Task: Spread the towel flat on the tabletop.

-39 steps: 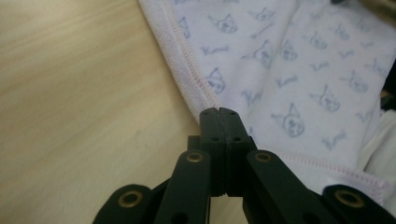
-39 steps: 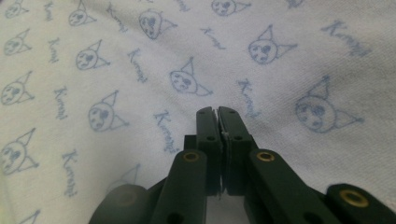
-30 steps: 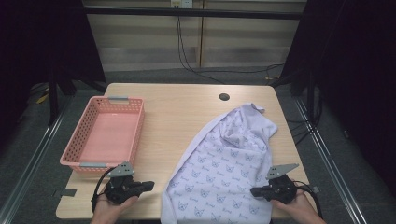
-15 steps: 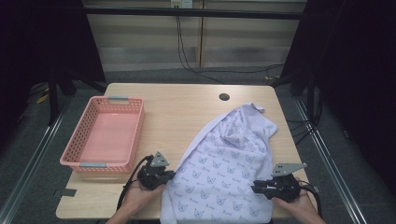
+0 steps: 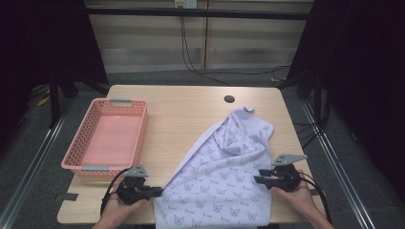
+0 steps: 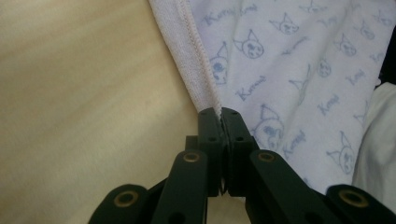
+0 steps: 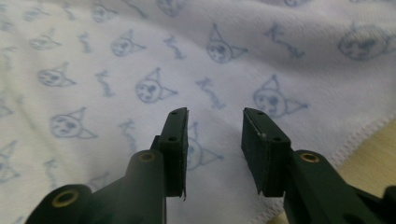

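A white cloth [image 5: 224, 181] printed with blue cat faces lies spread over the right half of the table and hangs over the near edge. My left gripper [image 5: 160, 192] is at the cloth's left edge. In the left gripper view its jaws [image 6: 220, 114] are shut on the stitched hem of the cloth [image 6: 289, 60]. My right gripper [image 5: 258, 180] sits at the cloth's right edge. Its jaws [image 7: 215, 114] have just been opening and stand apart over the cloth [image 7: 140, 56], with nothing pinched between them.
A pink plastic basket [image 5: 81, 138] stands empty on the left of the wooden table [image 5: 181, 114]. A round cable hole [image 5: 229, 99] is near the far edge. A person's hands hold both grippers at the near edge.
The left gripper reached right to the cloth's left edge, shut on the hem and drew back a little. The right gripper's jaws have opened off the cloth and it shifted slightly away.
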